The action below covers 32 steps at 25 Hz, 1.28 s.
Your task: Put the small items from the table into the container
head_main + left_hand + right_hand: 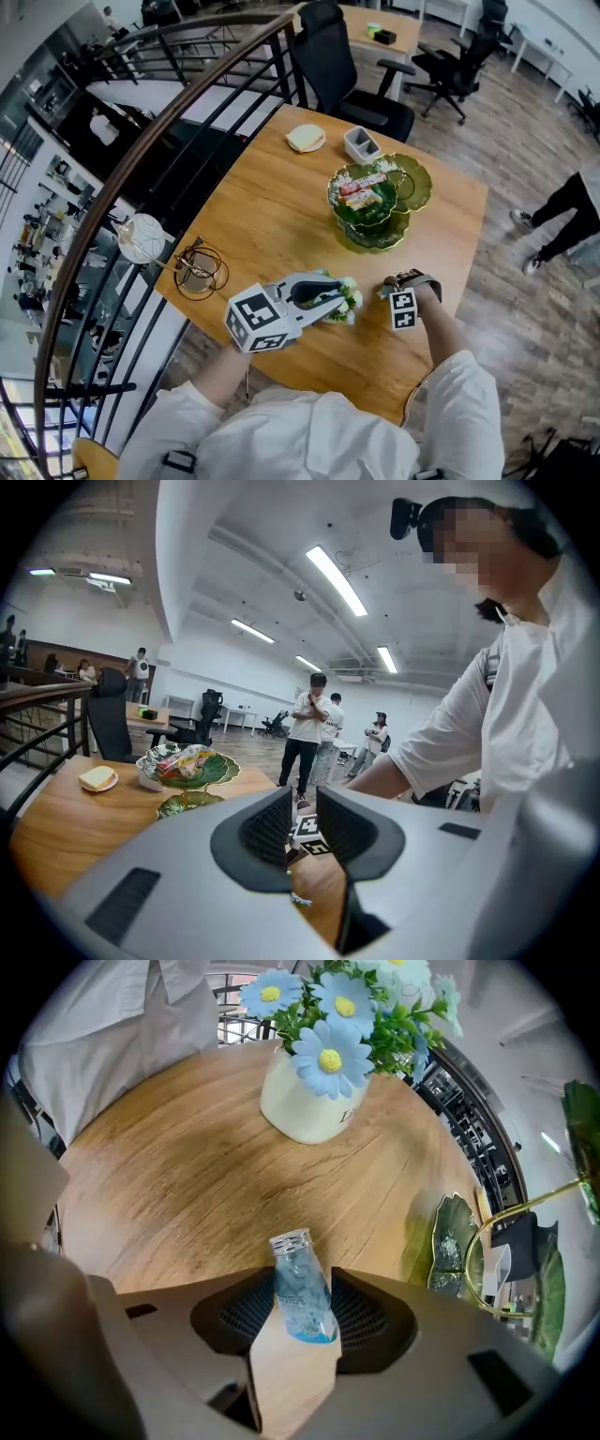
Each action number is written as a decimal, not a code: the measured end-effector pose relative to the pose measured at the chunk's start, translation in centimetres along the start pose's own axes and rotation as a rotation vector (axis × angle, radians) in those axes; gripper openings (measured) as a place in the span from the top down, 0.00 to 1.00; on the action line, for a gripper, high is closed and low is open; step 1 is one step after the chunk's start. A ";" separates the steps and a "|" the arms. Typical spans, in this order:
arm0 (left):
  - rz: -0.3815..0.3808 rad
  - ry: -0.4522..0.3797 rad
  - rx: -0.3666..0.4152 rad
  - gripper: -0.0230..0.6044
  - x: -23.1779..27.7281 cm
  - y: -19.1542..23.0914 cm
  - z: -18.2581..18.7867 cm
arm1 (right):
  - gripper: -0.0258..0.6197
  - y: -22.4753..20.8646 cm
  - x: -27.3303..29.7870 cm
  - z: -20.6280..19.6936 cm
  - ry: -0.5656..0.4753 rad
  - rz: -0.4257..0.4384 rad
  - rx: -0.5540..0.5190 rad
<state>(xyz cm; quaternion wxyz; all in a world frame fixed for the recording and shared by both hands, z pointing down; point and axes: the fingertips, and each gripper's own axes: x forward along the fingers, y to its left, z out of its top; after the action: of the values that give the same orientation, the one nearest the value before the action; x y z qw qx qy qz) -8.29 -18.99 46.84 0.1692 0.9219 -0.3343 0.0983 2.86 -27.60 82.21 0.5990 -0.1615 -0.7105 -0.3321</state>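
The small clear bottle [305,1309], blue inside and with a ribbed silvery top, is the item in hand. It sits on the wooden desk [272,216] near your edge, just in front of the pot of blue daisies [305,1105], and it seems to lie tilted rather than stand square.

Your right tongs [302,1277] point steeply down with the jaws spread wide, one pad on each side of the bottle's body. The pads are very near its sides, but they don't look pressed in. Settle a little lower so they meet the widest part of the body, not the neck, then close gently. A round bottle will likely roll or squirt out if you pinch it off-centre. Lift straight up so the daisy pot stays undisturbed.

Your left tongs [302,803] hover close to level beside the flowers. Their jaws are narrowed to a slim gap, and only the desk and the other gripper's marker cube show through it, so they hold nothing. Keep them out of the right hand's path.

There are three receptacles at the far side:
- **Green leaf-shaped tiered dish** [419,183]: it stands nearest and already carries a few wrapped snacks [364,187] on its upper level.
- **Bread on its saucer** [305,137]: it sits to the left, near the desk's far corner.
- **Small white rectangular tub** [352,142]: it stands just beside the saucer and looks empty, as far as the head view shows.

The task doesn't say which is the container. The tub is my guess.
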 end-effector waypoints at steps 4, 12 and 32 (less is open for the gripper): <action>-0.001 0.001 -0.007 0.85 0.2 0.3 -0.1 | 0.67 0.0 0.2 -0.1 0.003 0.015 0.000; -0.016 -0.006 0.000 0.86 0.3 -0.1 -0.1 | 0.67 0.2 0.4 -0.4 0.023 0.033 0.066; -0.103 -0.101 -0.092 0.86 -1.3 -5.2 -3.1 | 0.68 -0.7 -2.9 -0.2 -0.134 -0.131 0.651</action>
<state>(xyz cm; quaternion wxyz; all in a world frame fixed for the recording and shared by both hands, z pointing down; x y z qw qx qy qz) -6.10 -13.34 48.00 0.1994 0.9328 -0.2989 0.0275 3.19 -27.73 79.25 0.5485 0.0628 -0.8260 -0.1142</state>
